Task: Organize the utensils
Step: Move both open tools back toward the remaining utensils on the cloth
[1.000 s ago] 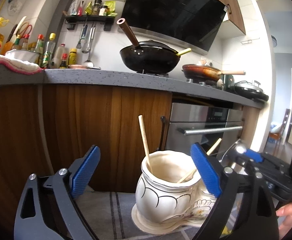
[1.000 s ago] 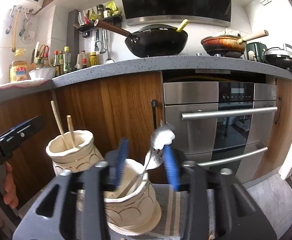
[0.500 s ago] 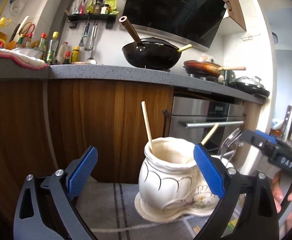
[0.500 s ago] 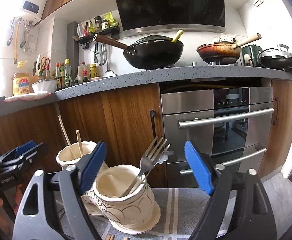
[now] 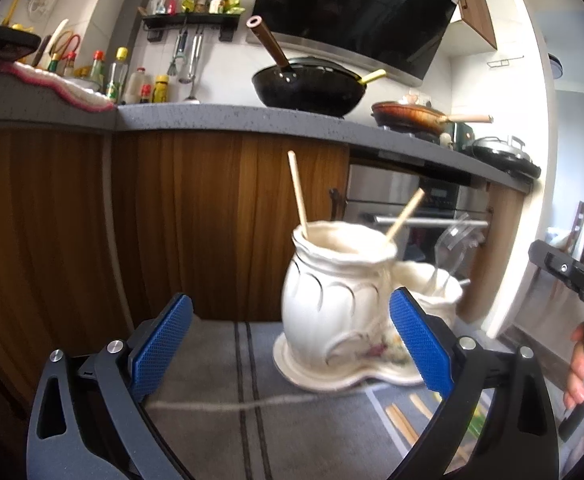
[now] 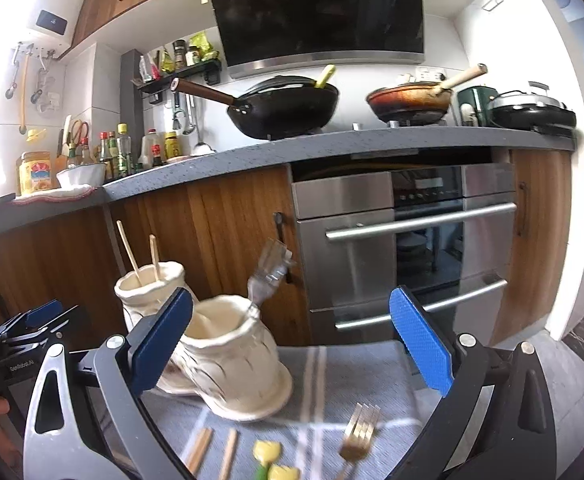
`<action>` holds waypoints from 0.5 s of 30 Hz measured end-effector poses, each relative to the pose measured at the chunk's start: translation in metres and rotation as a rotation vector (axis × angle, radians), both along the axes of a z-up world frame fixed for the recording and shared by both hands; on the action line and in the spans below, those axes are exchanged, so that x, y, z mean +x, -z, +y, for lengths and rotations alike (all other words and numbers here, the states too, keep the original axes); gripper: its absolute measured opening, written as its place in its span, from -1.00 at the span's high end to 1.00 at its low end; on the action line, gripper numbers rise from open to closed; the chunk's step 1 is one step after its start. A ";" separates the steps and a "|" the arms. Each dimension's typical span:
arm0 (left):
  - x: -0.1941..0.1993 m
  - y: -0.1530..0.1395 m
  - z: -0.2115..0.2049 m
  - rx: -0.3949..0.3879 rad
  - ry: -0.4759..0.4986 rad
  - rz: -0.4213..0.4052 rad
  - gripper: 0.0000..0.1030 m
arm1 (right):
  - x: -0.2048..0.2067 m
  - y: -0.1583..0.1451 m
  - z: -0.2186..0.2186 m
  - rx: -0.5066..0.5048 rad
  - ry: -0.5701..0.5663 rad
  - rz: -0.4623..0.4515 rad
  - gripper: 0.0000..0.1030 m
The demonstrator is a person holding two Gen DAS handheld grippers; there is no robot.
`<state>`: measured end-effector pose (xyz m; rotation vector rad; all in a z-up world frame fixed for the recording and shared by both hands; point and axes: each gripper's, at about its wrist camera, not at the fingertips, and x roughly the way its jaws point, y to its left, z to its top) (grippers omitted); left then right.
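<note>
Now | right gripper [image 6: 292, 340] opening, empty | fork [image 6: 267, 276] in pot [image 6: 231, 356]

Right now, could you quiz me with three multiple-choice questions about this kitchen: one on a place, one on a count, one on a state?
1. Where is the wok? A) on the counter B) on the floor C) in the oven
2. How many chopsticks stand in a jar? A) none B) two C) five
3. The fork on the cloth: A) hangs B) stands upright C) lies flat
Answers: A, it sits up on the counter; B, two sticks rise from one jar; C, it rests flat on the cloth.
</note>
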<state>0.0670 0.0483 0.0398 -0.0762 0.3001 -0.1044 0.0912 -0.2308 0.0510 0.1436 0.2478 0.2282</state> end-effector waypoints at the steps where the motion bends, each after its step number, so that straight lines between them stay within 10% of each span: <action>1: -0.002 0.002 -0.002 0.003 0.004 0.004 -0.90 | -0.002 0.003 -0.004 0.000 0.014 0.010 -0.89; 15: -0.016 0.024 -0.039 0.045 0.094 0.129 -0.90 | -0.009 0.039 -0.051 -0.018 0.133 0.185 -0.89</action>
